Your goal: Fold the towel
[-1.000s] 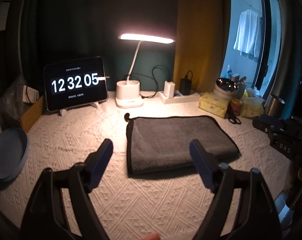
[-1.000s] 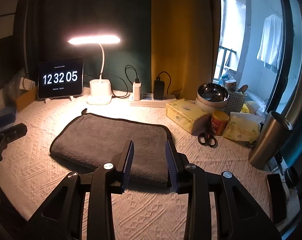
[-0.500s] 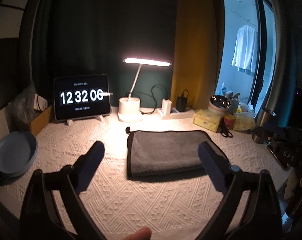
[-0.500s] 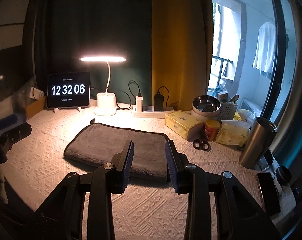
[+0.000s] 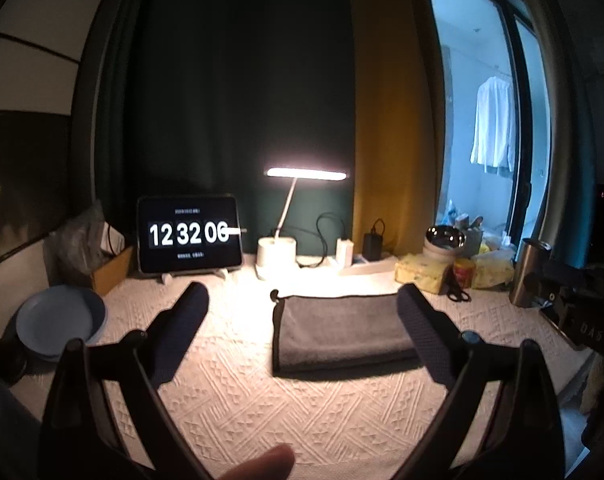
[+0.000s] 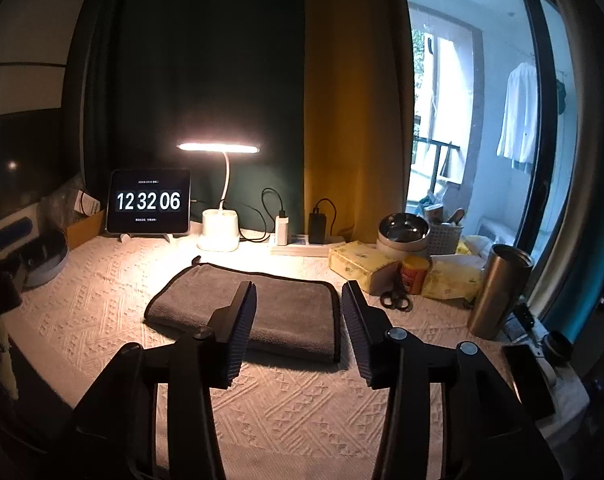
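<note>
A dark grey towel (image 5: 342,326) lies folded into a flat rectangle on the white textured tablecloth (image 5: 262,408); it also shows in the right wrist view (image 6: 262,308). My left gripper (image 5: 302,336) is open wide and empty, held above the table in front of the towel. My right gripper (image 6: 298,328) is open and empty, held above the towel's near right part without touching it. The right gripper's body shows at the right edge of the left wrist view (image 5: 582,320).
A tablet clock (image 5: 188,236), a lit desk lamp (image 5: 278,252) and a power strip with chargers (image 6: 302,236) stand at the back. A blue plate (image 5: 58,320) lies at the left. Tissue boxes (image 6: 358,264), scissors (image 6: 396,300), a can, bowls and a steel tumbler (image 6: 498,292) crowd the right.
Both grippers have risen and pulled back from the towel, which looks smaller now. The right gripper's jaws have opened wider. The towel has not moved.
</note>
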A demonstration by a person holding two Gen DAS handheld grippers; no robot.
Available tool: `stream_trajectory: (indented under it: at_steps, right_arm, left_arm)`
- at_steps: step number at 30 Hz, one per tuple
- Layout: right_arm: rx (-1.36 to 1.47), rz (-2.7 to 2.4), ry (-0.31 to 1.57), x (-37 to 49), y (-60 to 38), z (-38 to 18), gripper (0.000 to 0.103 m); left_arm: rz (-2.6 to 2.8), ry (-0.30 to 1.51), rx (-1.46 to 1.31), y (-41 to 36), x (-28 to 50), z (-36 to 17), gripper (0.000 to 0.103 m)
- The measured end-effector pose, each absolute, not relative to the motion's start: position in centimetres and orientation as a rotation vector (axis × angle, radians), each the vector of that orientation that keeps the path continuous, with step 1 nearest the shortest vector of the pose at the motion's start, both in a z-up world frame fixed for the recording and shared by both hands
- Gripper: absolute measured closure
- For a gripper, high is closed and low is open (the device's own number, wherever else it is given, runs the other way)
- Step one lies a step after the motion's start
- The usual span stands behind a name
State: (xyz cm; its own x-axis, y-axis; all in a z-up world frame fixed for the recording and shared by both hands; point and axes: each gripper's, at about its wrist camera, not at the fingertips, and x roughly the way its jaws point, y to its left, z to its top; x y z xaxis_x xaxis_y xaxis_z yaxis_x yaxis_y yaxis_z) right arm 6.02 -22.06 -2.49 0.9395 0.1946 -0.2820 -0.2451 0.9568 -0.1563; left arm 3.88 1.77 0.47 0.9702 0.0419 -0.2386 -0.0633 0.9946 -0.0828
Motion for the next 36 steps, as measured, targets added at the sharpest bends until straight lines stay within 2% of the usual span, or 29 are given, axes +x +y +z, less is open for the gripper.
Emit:
stream_trajectory:
  at_steps: [11, 16, 36]
  right_arm:
    - [-0.199, 0.217, 0.167, 1.9, -22.5, -2.3, 0.054]
    - [-0.189, 0.224, 0.129, 0.5, -22.6, -2.3, 0.045]
    - [-0.218, 0.236, 0.138, 0.2, -21.7, -2.9, 0.044]
  left_arm:
    - [0.084, 0.130, -0.069, 1.3, 0.5, 1.6, 0.007]
    - [0.088, 0.084, -0.054, 1.0, -0.9, 2.0, 0.006]
    - [0.088, 0.092, -0.086, 1.8, -2.1, 1.4, 0.005]
